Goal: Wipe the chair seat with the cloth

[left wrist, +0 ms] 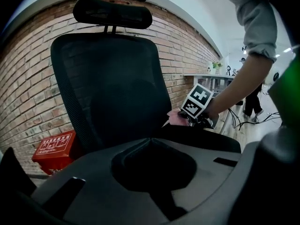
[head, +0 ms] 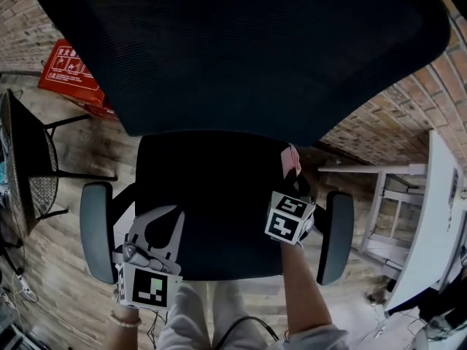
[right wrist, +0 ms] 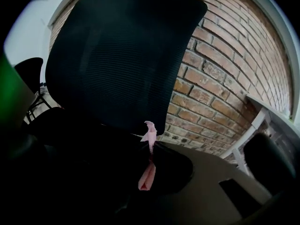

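The black office chair's seat [head: 211, 195] lies below its wide mesh backrest [head: 241, 42]. My right gripper [head: 295, 182] is over the seat's right rear edge, shut on a pink cloth [head: 291, 160]. In the right gripper view the cloth [right wrist: 148, 175] is pinched between the closed jaws of that gripper [right wrist: 150, 146], and one end sticks up past them. My left gripper [head: 169, 211] is at the seat's front left with its jaws shut and nothing in them. In the left gripper view this gripper [left wrist: 150, 139] points at the backrest, with the pink cloth [left wrist: 176, 117] at the right.
Grey armrests [head: 96, 228] [head: 334, 235] flank the seat. A red box [head: 73, 68] stands on the wooden floor by the brick wall [head: 394, 122]. A black mesh chair [head: 29, 166] is at the left and a white table [head: 438, 217] at the right.
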`<state>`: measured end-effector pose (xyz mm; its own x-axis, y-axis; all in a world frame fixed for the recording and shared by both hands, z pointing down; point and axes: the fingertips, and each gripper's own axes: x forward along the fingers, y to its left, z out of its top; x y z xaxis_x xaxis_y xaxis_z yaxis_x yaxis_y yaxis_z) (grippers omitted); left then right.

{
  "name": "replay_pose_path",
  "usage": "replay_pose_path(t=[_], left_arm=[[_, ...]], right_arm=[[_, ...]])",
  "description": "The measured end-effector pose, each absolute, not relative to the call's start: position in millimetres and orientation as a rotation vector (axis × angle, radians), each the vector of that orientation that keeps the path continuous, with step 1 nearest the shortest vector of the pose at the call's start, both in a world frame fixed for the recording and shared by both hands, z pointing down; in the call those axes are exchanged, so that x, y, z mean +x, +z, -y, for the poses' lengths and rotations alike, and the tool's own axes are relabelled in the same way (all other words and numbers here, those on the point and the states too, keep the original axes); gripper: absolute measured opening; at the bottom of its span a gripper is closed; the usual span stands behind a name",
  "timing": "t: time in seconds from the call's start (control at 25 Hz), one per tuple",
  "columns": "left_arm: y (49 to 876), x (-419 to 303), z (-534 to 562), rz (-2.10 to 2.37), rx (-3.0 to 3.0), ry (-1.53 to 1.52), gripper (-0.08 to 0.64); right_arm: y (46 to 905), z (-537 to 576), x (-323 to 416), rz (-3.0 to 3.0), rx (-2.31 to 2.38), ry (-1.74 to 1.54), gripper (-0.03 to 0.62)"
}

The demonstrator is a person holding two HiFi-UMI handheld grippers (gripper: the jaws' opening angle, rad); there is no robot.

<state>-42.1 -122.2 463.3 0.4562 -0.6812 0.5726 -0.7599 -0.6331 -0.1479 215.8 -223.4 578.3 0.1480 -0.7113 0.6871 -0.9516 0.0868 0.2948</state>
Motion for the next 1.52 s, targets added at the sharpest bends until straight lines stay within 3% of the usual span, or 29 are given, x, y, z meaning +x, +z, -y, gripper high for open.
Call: replay_pose_path(t=[0.56,1.52], left_arm=[[498.8,-66.5,95.9,1.295,2.491,0.889,0.018],[504.9,-104.0,40.5,1.441,2.325,0.778,0.018]], right_arm=[[644.1,229.2,128.7,1.808,1.463,0.670,0.049],[653.5,193.6,-106.2,2.188,0.778,0.548,0.049]])
